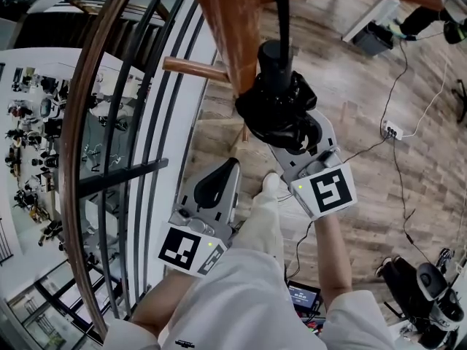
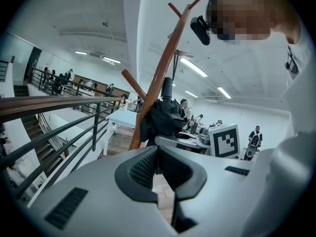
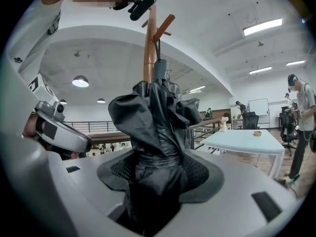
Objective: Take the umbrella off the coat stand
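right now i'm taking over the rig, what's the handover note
Left tongs: shut, empty, low beside the stand.
Right tongs: closed on the folded umbrella, pads against its fabric.
Umbrella: upright against the stand, not yet off it.
Done: grip taken.
Left: lift the umbrella clear of the stand.

Two grippers are showing, the left gripper [image 2: 157, 154] and the right gripper [image 3: 158, 172], each carrying one marker cube [image 1: 332, 189]. One umbrella [image 1: 277, 104] and one coat stand [image 1: 233, 28] are appearing in view, alongside one railing [image 1: 67, 166]. One pale table [image 3: 242, 141] and one white power strip [image 1: 391, 129] are also showing; the background people [image 3: 298, 107] are proving too small to count.
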A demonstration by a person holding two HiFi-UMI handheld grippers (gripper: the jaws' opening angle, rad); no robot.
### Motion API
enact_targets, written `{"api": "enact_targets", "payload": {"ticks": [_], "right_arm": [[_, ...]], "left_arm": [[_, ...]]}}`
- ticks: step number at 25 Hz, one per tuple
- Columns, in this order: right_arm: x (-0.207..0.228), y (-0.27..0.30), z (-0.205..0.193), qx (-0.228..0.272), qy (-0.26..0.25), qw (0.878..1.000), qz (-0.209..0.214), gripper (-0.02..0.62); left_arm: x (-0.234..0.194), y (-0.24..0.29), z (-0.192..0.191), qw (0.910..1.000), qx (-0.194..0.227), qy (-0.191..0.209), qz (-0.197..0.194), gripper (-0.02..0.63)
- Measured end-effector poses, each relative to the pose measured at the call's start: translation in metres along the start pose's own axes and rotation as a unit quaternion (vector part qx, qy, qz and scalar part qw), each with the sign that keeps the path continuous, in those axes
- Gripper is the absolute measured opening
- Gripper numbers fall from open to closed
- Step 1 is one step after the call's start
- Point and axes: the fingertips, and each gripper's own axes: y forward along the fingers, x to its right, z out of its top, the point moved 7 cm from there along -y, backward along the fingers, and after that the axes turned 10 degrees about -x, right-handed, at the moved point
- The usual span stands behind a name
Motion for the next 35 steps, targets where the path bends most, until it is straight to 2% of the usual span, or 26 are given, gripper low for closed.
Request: {"api": "enact_targets", "payload": {"ticks": [3, 7, 11, 12, 15, 16, 19, 21, 25, 35], "right_arm": [[-0.003, -0.004, 0.003, -0.012, -0.001, 1.000, -0.003, 0.276], [-0.005, -0.009, 0.005, 0.002, 0.003, 1.000, -0.009, 0.275], [-0.010, -0.009, 0.021, 0.057, 0.015, 0.998, -0.005, 0.275], [-0.010, -0.010, 0.022, 0.056, 0.014, 0.998, -0.005, 0.275], [-0.008, -0.015, 0.019, 0.010, 0.002, 1.000, -0.006, 0.275], [-0.008, -0.017, 0.022, 0.011, 0.001, 1.000, -0.008, 0.275], [-0.008, -0.021, 0.036, 0.055, 0.007, 0.998, -0.011, 0.275], [-0.008, -0.025, 0.038, 0.046, 0.004, 0.999, -0.014, 0.275], [-0.019, -0.028, 0.046, 0.075, 0.002, 0.997, -0.015, 0.275], [-0.026, -0.038, 0.052, 0.038, -0.002, 0.999, -0.018, 0.275]], "left_arm": [[0.002, -0.003, 0.004, 1.0000, 0.001, -0.002, -0.001, 0.023], [0.003, -0.005, 0.006, 1.0000, 0.003, -0.006, -0.005, 0.023], [0.005, -0.009, 0.009, 0.9999, 0.007, -0.005, -0.005, 0.024], [0.005, -0.010, 0.010, 0.9999, 0.008, -0.005, -0.005, 0.023], [0.006, -0.011, 0.014, 0.9999, 0.012, -0.004, -0.006, 0.023], [0.007, -0.011, 0.016, 0.9999, 0.013, -0.004, -0.007, 0.023], [0.009, -0.013, 0.020, 0.9998, 0.015, -0.006, -0.009, 0.025], [0.010, -0.013, 0.023, 0.9998, 0.014, -0.007, -0.011, 0.023], [0.008, -0.024, 0.024, 0.9997, 0.019, -0.005, -0.012, 0.025], [0.006, -0.036, 0.039, 0.9993, 0.034, 0.001, -0.012, 0.024]]}}
